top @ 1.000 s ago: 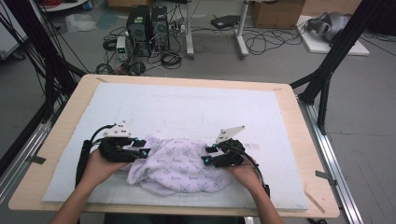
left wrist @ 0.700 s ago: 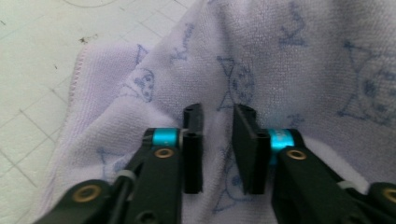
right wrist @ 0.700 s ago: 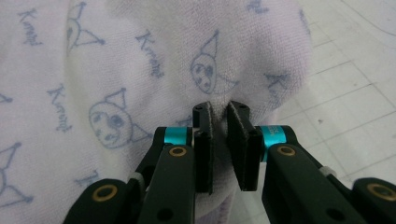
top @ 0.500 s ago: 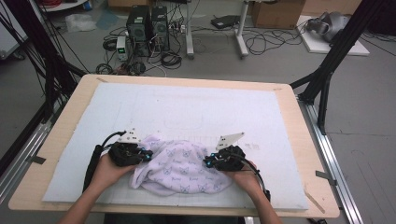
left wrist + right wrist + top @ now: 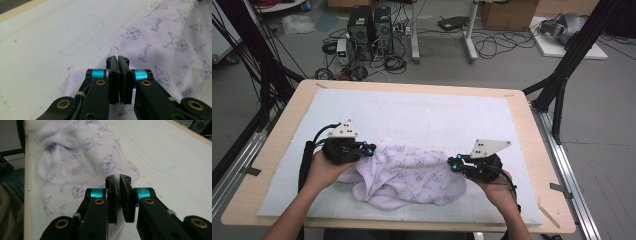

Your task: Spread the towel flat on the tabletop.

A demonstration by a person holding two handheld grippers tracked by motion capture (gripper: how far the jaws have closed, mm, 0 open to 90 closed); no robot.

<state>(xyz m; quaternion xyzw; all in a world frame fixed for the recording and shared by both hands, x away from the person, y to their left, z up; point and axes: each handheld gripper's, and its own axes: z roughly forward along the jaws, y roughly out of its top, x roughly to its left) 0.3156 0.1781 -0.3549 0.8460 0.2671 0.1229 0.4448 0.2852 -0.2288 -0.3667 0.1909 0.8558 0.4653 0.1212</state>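
A pale lilac cloth (image 5: 407, 176) printed with small cartoon faces lies bunched on the white mat (image 5: 437, 112) near the table's front edge. My left gripper (image 5: 370, 148) is at the cloth's left end, its jaws pressed together on an edge of the fabric (image 5: 170, 42). My right gripper (image 5: 452, 162) is at the cloth's right end, jaws closed on a fold of the cloth (image 5: 75, 157). In the left gripper view the left gripper (image 5: 117, 58) shows no gap. In the right gripper view the right gripper (image 5: 118, 178) shows a thin slit at the tips.
The mat covers most of the wooden table (image 5: 277, 145). Its far half is bare, with a faint rounded-rectangle outline (image 5: 408, 128). On the floor beyond stand computer towers (image 5: 371, 25), cables and black frame legs (image 5: 562, 65).
Both hands have drawn apart, the right gripper moving right and the left slightly left and up. The cloth between them is spread wider than a second ago.
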